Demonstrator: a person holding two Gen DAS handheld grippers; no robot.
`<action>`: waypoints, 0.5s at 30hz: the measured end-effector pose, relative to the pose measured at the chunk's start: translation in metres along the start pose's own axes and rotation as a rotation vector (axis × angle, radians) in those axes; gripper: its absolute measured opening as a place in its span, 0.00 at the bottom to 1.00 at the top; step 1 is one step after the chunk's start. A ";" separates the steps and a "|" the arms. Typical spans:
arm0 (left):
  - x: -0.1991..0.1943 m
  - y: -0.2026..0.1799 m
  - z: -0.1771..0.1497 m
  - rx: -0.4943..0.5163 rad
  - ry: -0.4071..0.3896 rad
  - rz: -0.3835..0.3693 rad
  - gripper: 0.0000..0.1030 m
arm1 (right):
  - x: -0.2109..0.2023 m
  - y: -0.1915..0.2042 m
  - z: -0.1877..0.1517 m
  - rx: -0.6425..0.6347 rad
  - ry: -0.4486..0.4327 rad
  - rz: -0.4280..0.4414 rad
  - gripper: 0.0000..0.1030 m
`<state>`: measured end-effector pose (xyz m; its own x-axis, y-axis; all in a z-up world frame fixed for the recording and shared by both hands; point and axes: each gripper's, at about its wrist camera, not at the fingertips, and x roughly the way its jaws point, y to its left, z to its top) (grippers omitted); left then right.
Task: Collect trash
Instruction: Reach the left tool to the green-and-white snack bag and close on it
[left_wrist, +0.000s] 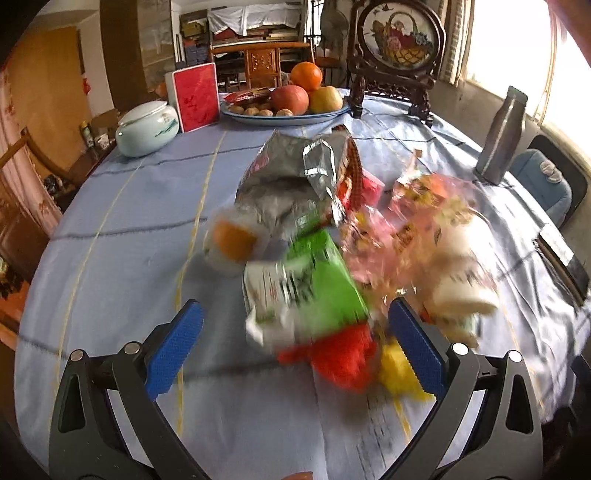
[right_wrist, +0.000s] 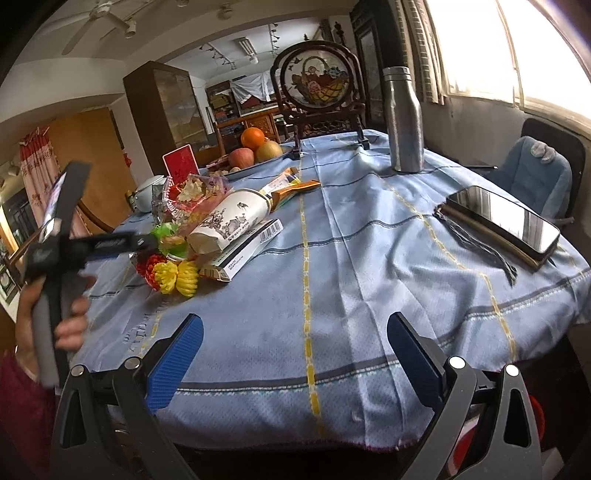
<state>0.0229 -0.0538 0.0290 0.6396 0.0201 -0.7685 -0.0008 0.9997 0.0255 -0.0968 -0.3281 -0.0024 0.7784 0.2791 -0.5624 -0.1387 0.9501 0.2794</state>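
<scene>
A pile of trash lies on the blue tablecloth. In the blurred left wrist view it holds a silver foil bag, a green packet, a pink wrapper, red mesh and yellow mesh. My left gripper is open, its blue pads on either side of the green packet and red mesh. In the right wrist view a hand holds the left gripper against the pile, beside a white paper cup and a flat barcode box. My right gripper hangs open and empty over the table's front edge.
A fruit plate, a ceramic jar, a red box and a carved picture stand sit at the back. On the right stand a steel bottle and a phone, with a chair beyond.
</scene>
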 end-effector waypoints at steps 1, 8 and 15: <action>0.006 0.007 0.005 0.004 0.016 0.016 0.95 | 0.002 0.000 0.001 -0.006 0.002 0.000 0.95; 0.000 0.082 -0.007 -0.052 0.030 0.120 0.95 | 0.015 -0.001 0.009 -0.011 -0.003 0.049 0.95; -0.007 0.079 -0.015 0.010 -0.004 0.072 0.95 | 0.027 0.001 0.018 0.013 0.017 0.105 0.95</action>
<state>0.0068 0.0251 0.0266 0.6415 0.0916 -0.7616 -0.0391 0.9955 0.0867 -0.0649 -0.3218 -0.0038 0.7495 0.3796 -0.5424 -0.2110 0.9135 0.3478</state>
